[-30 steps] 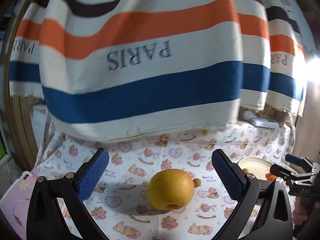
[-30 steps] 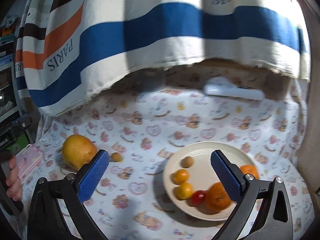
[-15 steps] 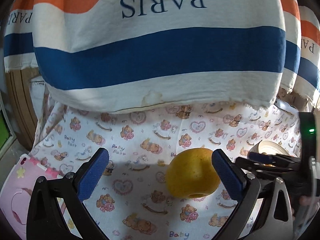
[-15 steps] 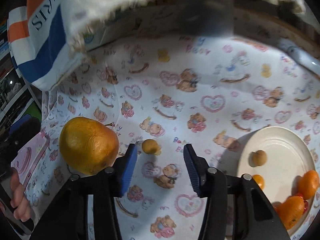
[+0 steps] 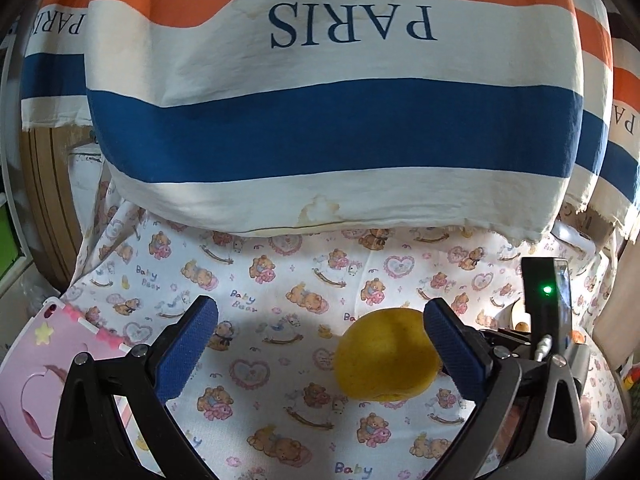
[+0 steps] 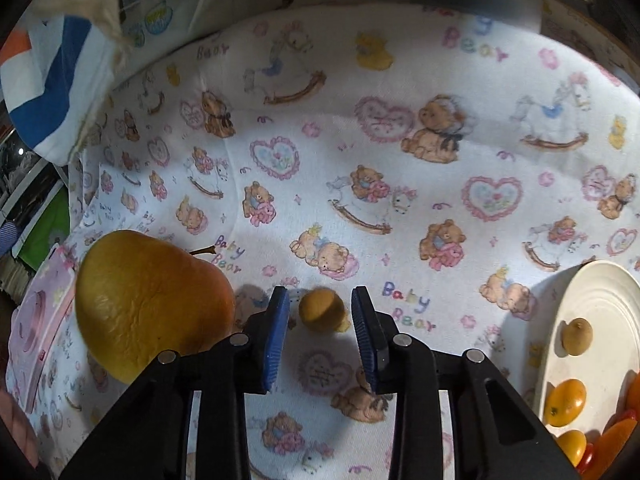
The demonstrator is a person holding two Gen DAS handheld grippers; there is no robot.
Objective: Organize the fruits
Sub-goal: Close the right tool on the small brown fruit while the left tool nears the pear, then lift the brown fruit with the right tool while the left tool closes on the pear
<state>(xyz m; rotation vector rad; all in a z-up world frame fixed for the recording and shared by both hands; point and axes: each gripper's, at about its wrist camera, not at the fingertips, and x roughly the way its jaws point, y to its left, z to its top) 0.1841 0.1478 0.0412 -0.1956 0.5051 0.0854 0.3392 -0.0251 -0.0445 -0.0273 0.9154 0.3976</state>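
Soft, even light falls on the printed cloth [image 6: 400,160], shadows lie beneath the fruit, and the fisheye edges darken and bend.

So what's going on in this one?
A person with two handheld grippers is sorting fruit on a bear-print cloth. The right gripper has just been closing its jaws around a small round fruit, pads not yet touching it. The left gripper is open near the big yellow fruit. Several small fruits already sit on the plate.

Both wrist views look down, close, at the printed cloth [image 5: 280,280], sharing the big yellow fruit [image 6: 152,308]
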